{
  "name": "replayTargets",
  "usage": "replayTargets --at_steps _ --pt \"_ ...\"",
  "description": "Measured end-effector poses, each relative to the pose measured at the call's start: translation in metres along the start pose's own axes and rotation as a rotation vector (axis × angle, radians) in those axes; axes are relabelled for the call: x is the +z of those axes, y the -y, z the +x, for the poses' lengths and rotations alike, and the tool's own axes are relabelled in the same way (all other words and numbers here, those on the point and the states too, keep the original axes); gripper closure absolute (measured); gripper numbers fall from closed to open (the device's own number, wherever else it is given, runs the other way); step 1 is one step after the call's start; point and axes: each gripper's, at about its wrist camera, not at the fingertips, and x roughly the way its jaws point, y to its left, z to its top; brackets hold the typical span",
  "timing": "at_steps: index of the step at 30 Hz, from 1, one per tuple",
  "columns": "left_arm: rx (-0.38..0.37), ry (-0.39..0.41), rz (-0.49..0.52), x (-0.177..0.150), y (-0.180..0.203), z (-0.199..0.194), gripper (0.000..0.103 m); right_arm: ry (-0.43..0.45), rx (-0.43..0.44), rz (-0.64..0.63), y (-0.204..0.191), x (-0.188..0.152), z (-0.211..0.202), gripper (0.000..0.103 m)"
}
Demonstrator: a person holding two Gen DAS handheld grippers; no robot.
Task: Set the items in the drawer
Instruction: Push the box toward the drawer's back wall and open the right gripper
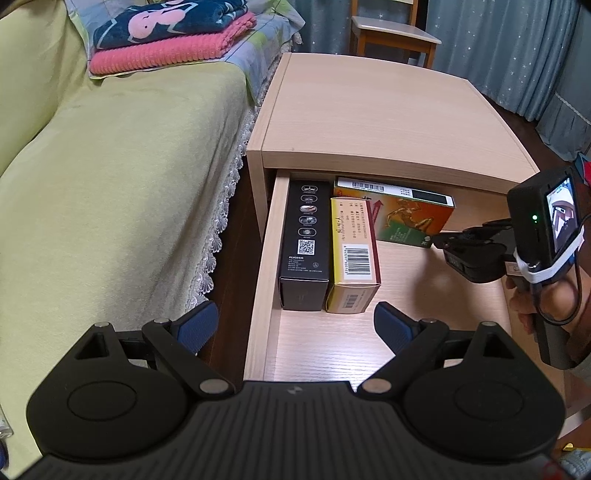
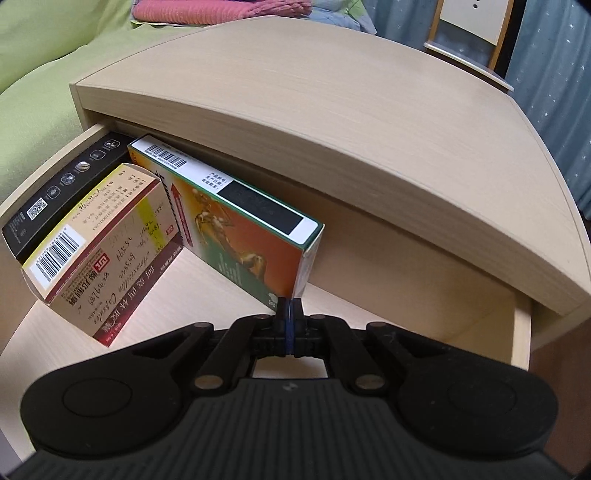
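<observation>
Inside drawer (image 1: 269, 236): orange box (image 2: 236, 236) on edge, crosswise

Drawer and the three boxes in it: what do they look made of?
Drawer: pale wood-grain board, probably laminate, matte; fine printed-looking grain lines.
Black box: printed cardboard with a slight sheen; sharp folded edges, QR code.
Yellow box: thin printed carton; barcode, end flap, pen writing on its side.
Orange-green box: glossy printed carton, seam visible at the end near the right gripper.

a yellow-green bed cover with a lace edge (image 1: 110, 184) carries a folded pink knitted blanket (image 1: 166, 51) under a navy patterned towel (image 1: 166, 18); a wooden chair (image 1: 395, 33) stands before blue starred curtains (image 1: 517, 55).
</observation>
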Motion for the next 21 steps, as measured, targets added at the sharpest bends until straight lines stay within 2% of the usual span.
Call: replayTargets --at_steps 5,12,21 --pt "-0.002 0.000 -0.005 0.000 -0.001 0.000 0.010 -0.002 -0.015 0.027 0.005 -0.007 -0.007 0.103" --pt "-0.002 -0.003 -0.005 0.001 -0.001 0.001 0.010 0.022 -0.033 0.076 0.023 0.003 -0.006 0.103" --pt "0.004 0.001 -0.008 0.000 -0.001 -0.001 0.010 0.059 -0.024 0.083 0.019 0.014 -0.001 0.103"
